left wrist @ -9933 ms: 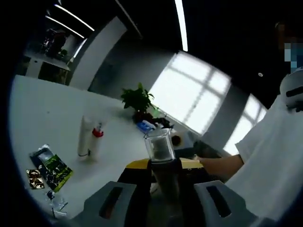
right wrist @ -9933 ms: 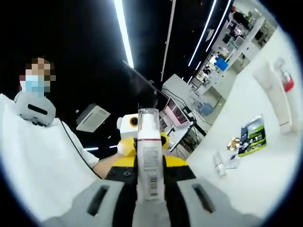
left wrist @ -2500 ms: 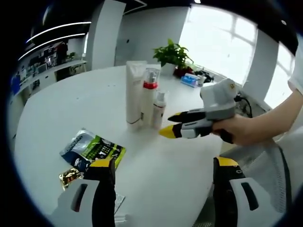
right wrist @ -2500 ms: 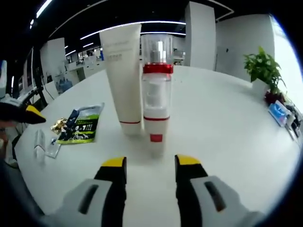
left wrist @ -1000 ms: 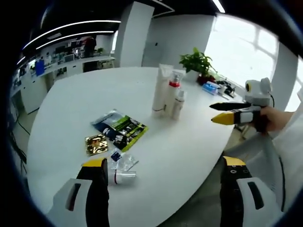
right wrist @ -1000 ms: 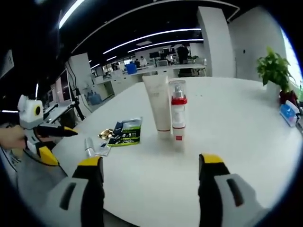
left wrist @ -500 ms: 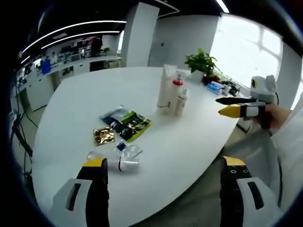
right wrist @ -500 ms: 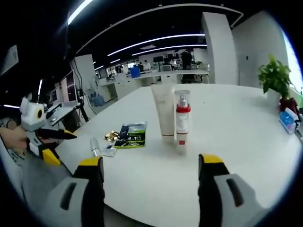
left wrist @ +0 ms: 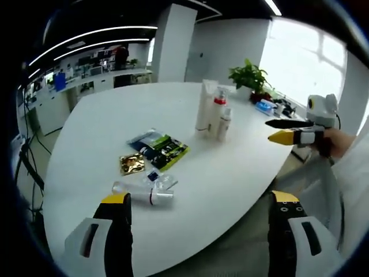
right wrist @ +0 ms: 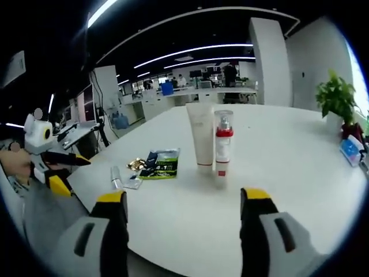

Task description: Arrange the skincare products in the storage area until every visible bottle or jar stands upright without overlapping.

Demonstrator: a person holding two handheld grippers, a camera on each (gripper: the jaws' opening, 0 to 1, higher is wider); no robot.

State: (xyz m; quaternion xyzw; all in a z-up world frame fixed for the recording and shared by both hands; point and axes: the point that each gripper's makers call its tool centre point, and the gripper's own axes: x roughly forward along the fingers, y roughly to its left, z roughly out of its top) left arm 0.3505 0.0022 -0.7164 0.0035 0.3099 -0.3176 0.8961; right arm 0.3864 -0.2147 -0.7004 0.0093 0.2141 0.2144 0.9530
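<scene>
I hold both tongs off the near edge of the round white tabletop (left wrist: 86,133), and neither grips anything. My left gripper (left wrist: 199,216) has its yellow-tipped grey jaws spread wide apart with nothing between them. My right gripper (right wrist: 184,210) is likewise gaping and empty; in the left gripper view it (left wrist: 282,130) comes in from the right, beyond the tabletop's edge, with a clear gap between its yellow lower jaw and black upper one.

The upright skincare products stand together near the middle of the tabletop, toward its far side. The tall white squeeze tube (right wrist: 202,137) stands on its cap. Just beside it is the clear pump bottle with a red collar (right wrist: 222,142), and I cannot tell whether the two touch. In the left gripper view a small white bottle (left wrist: 224,124) stands just beside the pump bottle (left wrist: 217,115), on the side away from the tube (left wrist: 205,113).

Nearer my edge of the tabletop, a flat green and black sachet (left wrist: 159,148) lies well apart from the standing group, with a small gold foil packet (left wrist: 132,164) just beside it. Closer still to the edge, a slim clear tube with a silver cap (left wrist: 143,194) lies on its side, next to a small crumpled clear wrapper (left wrist: 158,180).

A green potted plant (left wrist: 249,79) sits at the far edge of the tabletop.
</scene>
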